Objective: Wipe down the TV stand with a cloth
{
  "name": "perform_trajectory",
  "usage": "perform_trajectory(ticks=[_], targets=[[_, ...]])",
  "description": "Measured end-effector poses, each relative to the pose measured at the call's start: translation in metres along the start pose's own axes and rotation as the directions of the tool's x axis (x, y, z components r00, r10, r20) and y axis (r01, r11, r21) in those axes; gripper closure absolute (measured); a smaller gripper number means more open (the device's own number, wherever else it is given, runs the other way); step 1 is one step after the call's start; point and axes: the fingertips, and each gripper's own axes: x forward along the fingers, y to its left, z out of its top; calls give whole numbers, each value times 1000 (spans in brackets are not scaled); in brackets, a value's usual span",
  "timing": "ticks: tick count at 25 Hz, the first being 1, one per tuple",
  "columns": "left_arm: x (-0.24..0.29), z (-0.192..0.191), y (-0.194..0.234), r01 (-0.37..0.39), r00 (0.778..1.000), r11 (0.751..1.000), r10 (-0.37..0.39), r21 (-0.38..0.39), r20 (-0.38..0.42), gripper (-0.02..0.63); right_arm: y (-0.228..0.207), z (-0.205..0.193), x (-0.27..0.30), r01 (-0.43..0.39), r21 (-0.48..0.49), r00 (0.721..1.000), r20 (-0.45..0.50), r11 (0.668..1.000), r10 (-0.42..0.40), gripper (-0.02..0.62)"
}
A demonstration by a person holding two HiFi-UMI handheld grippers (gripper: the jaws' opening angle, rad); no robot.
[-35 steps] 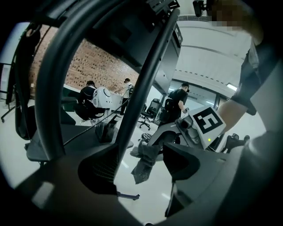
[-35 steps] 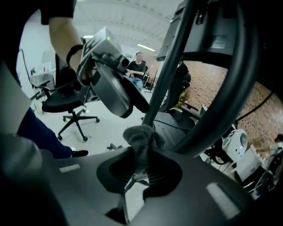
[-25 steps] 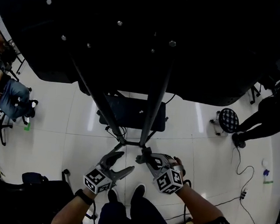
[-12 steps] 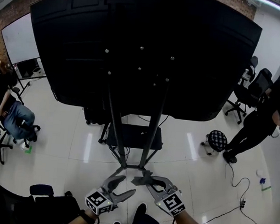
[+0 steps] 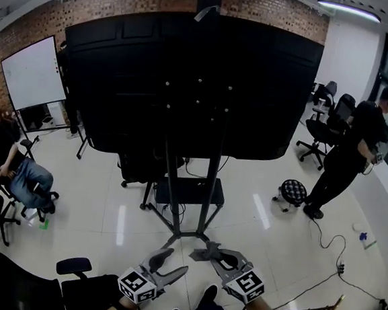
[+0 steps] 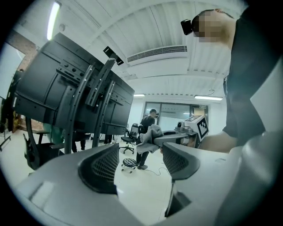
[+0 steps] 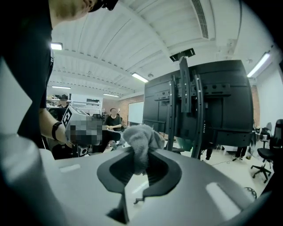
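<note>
Grey cloth [image 7: 140, 140] clenched in right tool [image 5: 202, 251] | left tool [image 5: 177, 261] parted, empty | both held low before TV stand [image 5: 191, 191]

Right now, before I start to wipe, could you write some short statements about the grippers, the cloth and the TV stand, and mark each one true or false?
1. The right gripper is shut on the cloth. True.
2. The left gripper holds a second cloth. False: its jaws stand apart with nothing between them.
3. The cloth is pressed on the TV stand. False: both gripper views show it held in the air, apart from the stand.
4. The head view shows the back of the TV. True.
5. The whiteboard is at the right of the head view. False: it is at the left.
</note>
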Motion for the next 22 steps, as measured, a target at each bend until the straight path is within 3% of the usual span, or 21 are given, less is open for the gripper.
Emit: perform_trajectory(ticks=[10,15,22], targets=[[-41,-3,-31,-68,998,998,68,-14,19,273,30,7,-56,-23,15,999,27,1000,23,561],[-30,13,-53,-96,994,995,97,-33,47,275,26,18,-82,-45,-35,998,42,998,47,561],[-19,11,-77,-112,992,994,112,-17,65,275,18,14,-113,-56,-27,997,60,998,58,561]])
